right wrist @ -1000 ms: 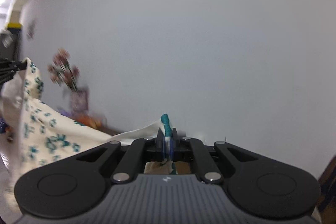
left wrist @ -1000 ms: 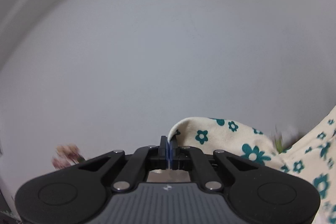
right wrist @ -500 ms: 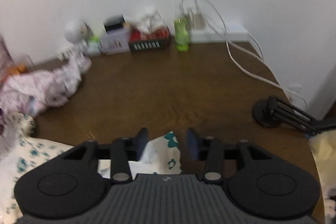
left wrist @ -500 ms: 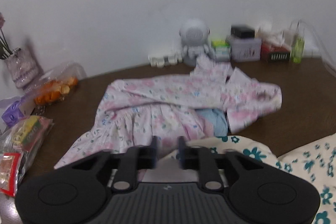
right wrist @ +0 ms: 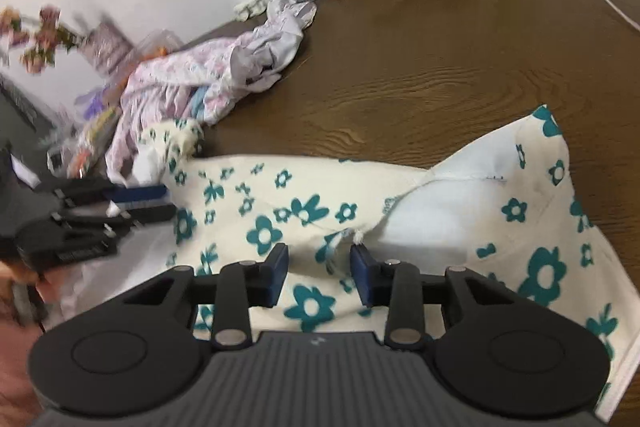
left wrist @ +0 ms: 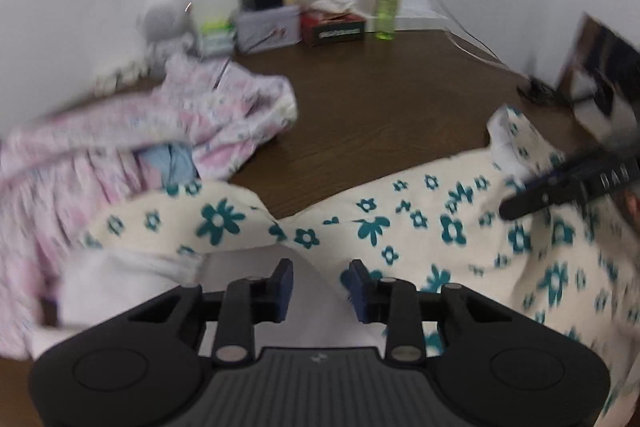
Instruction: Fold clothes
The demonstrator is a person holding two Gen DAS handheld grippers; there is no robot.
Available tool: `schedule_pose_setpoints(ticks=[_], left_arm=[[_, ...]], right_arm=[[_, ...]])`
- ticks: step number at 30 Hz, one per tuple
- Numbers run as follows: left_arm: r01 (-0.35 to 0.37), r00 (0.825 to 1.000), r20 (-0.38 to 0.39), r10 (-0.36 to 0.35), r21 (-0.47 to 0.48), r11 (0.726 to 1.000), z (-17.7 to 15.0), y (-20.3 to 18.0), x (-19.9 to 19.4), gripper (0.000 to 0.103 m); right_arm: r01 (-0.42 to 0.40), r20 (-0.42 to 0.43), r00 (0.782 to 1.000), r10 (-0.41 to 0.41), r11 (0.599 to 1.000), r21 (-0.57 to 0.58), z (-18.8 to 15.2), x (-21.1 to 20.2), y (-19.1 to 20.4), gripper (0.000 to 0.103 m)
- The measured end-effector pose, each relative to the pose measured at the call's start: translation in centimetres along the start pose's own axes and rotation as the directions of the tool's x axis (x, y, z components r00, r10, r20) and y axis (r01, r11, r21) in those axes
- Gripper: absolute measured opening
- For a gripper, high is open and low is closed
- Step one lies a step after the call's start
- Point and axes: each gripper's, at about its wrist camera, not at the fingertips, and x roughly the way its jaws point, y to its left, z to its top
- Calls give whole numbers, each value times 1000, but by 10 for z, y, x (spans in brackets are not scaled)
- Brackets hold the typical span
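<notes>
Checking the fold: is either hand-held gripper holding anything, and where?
Nothing held. Both the left and right hand-held grippers are closing above the floral garment, not gripping it.

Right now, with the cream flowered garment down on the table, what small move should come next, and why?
Probably lower both grippers onto the cloth's near edge and pinch. The cream flowered garment lies crumpled, unfolded, on the table; the left gripper and right gripper are closing with cloth beneath, nothing pinched.

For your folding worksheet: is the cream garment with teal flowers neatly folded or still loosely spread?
Loosely spread. The cream garment lies rumpled across the table, its white inside showing, no neat fold.
</notes>
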Motion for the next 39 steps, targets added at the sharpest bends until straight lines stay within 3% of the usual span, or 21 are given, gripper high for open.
schedule_pose_setpoints(ticks=[2, 5, 6, 7, 8, 13, 16, 22, 24, 25, 26, 27, 29, 32, 36, 39], left_arm=[[9, 1000, -6, -9, -87, 996, 4, 8, 8, 29], [32, 999, 0, -32, -190, 981, 10, 21, 19, 25], [42, 999, 5, -42, -217, 975, 11, 23, 21, 20], [44, 999, 11, -43, -239, 970, 11, 26, 23, 5], [43, 999, 22, -38, -250, 967, 11, 27, 24, 2], [52, 991, 135, -18, -257, 965, 7, 28, 8, 1], [55, 985, 171, -4, -295, 954, 8, 34, 3, 1], [58, 980, 197, 19, -376, 925, 5, 44, 17, 1], [59, 978, 205, 25, -395, 917, 3, 46, 21, 2], [61, 979, 204, 24, -401, 914, 2, 47, 22, 4], [64, 980, 198, 18, -402, 913, 2, 48, 22, 8], [67, 981, 192, 13, -404, 912, 1, 49, 22, 10], [76, 982, 189, -1, -387, 919, 1, 49, 14, 29], [39, 979, 202, 24, -302, 953, 0, 39, -10, 54], [12, 981, 194, 13, -124, 992, 2, 11, -38, 56], [34, 982, 183, -40, 33, 999, 3, -30, -43, 54]], right_arm=[[-1, 9, 1000, 1, 1000, 20, 2, 0, -4, 14], [-19, 23, 1000, 18, 999, 38, 2, 0, -8, 3], [-26, 32, 999, 25, 999, 38, 4, 2, -8, 3], [-36, 47, 998, 35, 999, 32, 7, 1, -7, 2], [-49, 65, 997, 48, 999, 22, 10, -2, -5, 2], [-92, 180, 978, 101, 994, -55, 25, -26, 6, 2], [-77, 217, 972, 87, 995, -57, 35, -26, 4, 2], [-22, 199, 980, 30, 999, -39, 37, 9, -11, 3], [-33, 188, 982, 35, 999, -14, 37, 17, -17, 7], [-32, 175, 984, 32, 999, 2, 37, 19, -19, 15], [-27, 162, 987, 24, 999, 18, 38, 18, -21, 37], [-25, 164, 986, 21, 999, 28, 38, 12, -22, 46], [-30, 207, 978, 26, 999, 17, 37, -12, -23, 50], [-11, 267, 964, 11, 1000, -4, 29, -65, -28, 61], [177, 263, 952, -159, 983, -45, -7, -115, -39, 61], [280, 223, 939, -262, 959, -52, -41, -129, -51, 58]])
